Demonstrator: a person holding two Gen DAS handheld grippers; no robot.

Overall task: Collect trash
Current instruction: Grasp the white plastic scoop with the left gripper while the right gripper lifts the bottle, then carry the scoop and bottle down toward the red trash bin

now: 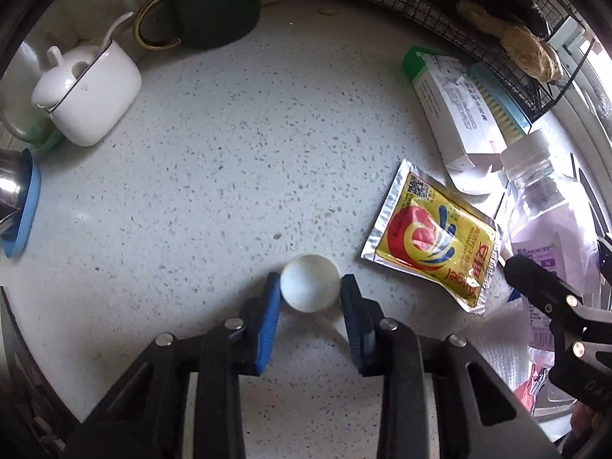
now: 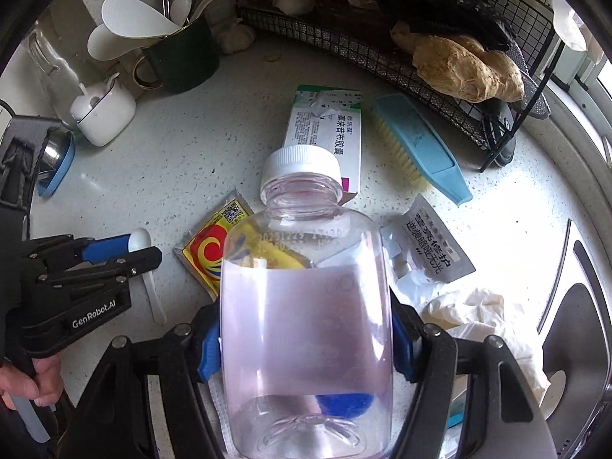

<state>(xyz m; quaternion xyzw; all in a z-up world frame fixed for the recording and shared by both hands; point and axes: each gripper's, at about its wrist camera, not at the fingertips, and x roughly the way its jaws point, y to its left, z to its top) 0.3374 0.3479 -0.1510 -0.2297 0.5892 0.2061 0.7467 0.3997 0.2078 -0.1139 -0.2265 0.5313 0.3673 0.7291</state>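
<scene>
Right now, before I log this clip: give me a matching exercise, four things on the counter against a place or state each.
Things:
1. clear bottle
2. white spoon
3. yellow sachet
4. blue brush

Places or states:
A. flat on the counter, untouched
B. beside the wire basket
C. clamped in the right gripper
D. bowl between the left gripper pads

Pairs: 1-C, 2-D, 3-A, 4-B

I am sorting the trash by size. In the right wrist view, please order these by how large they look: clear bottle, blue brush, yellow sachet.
1. clear bottle, though nearest the camera
2. blue brush
3. yellow sachet, partly hidden behind the bottle, so unsure
</scene>
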